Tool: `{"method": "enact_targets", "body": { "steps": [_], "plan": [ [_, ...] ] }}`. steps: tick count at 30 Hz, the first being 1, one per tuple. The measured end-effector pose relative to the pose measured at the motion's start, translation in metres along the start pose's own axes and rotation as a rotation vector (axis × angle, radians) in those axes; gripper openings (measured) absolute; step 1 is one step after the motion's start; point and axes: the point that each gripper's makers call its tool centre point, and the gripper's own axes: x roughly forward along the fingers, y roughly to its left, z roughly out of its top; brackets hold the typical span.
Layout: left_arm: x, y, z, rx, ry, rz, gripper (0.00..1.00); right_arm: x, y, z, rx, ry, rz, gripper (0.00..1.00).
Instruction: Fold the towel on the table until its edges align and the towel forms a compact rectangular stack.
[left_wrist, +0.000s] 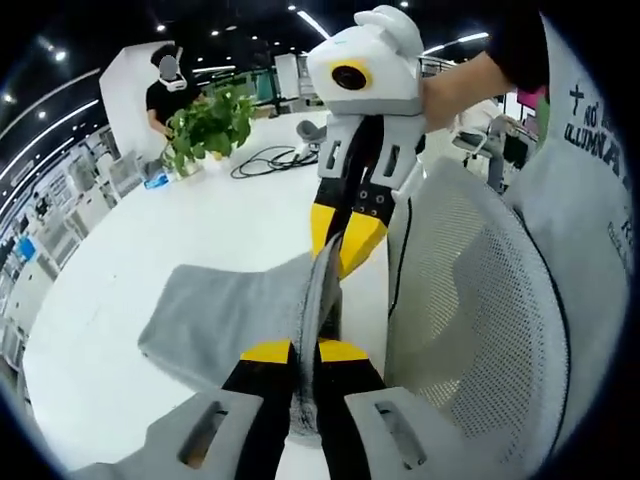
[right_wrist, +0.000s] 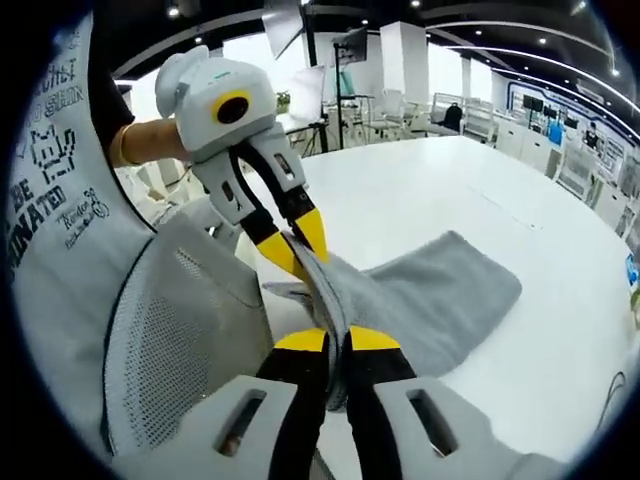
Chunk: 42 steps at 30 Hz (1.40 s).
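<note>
Two grippers pinch one raised edge of the grey towel (left_wrist: 225, 315): the left gripper (left_wrist: 305, 355) at one end, the right gripper (right_wrist: 335, 345) at the other, fingers of each closed on cloth. Its remainder trails onto the white worktop (left_wrist: 120, 250), so the fold likely carries this edge across that way.

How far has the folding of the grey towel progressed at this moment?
Done: both claws have pinched one edge of the soft grey towel and raised it off the white table. In hand: the left claw and right claw are shut on that edge; the rest lies flat. Left: laying it over, aligning edges, folding into a compact stack.
</note>
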Motion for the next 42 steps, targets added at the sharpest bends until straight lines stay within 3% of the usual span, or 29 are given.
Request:
{"method": "enact_targets", "body": {
  "steps": [11,19,29,37,42],
  "plan": [
    [0.002,-0.017,-0.002,-0.032,-0.002,0.017,0.17,-0.003,-0.006,0.010,0.031,-0.029,-0.042,0.03],
    [0.012,-0.032,-0.015,-0.033,0.032,-0.001,0.16,0.004,0.004,-0.005,0.000,0.020,-0.015,0.03],
    [0.036,-0.061,-0.044,0.059,0.119,-0.063,0.19,0.013,0.016,-0.043,-0.009,0.095,0.010,0.03],
    [0.058,-0.080,-0.064,0.179,0.171,-0.126,0.18,0.022,0.022,-0.082,-0.029,0.171,0.024,0.04],
    [0.068,-0.089,-0.074,0.254,0.200,-0.161,0.19,0.026,0.025,-0.096,-0.036,0.192,0.029,0.04]
  ]
}}
